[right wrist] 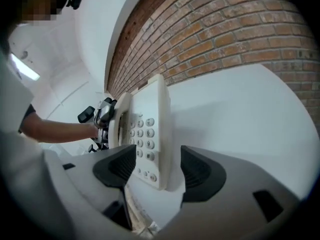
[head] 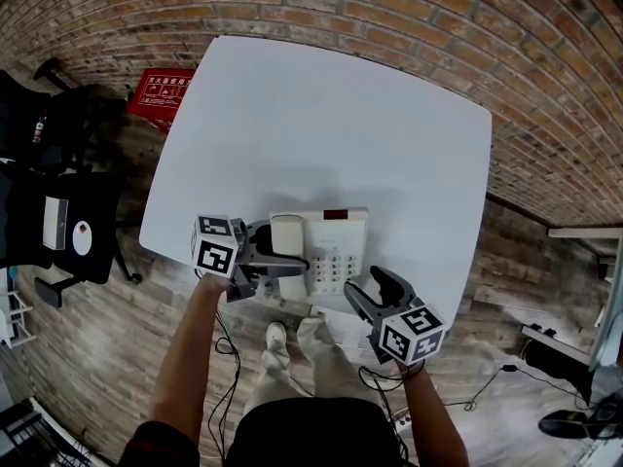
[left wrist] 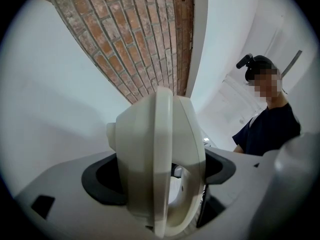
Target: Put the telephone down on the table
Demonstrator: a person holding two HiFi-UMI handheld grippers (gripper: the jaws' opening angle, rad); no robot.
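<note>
A cream telephone with a keypad sits near the front edge of the white table. Its handset lies along the base's left side, and I cannot tell whether it rests in the cradle. My left gripper reaches in from the left and is shut on the handset, which fills the gap between both pads. My right gripper is open at the phone's front right corner. In the right gripper view the base's edge stands between the spread jaws, with a gap on each side.
The phone sits close to the table's front edge, with wooden floor below it. A red box lies on the floor at the far left, and a black chair stands to the left. Brick wall runs behind the table.
</note>
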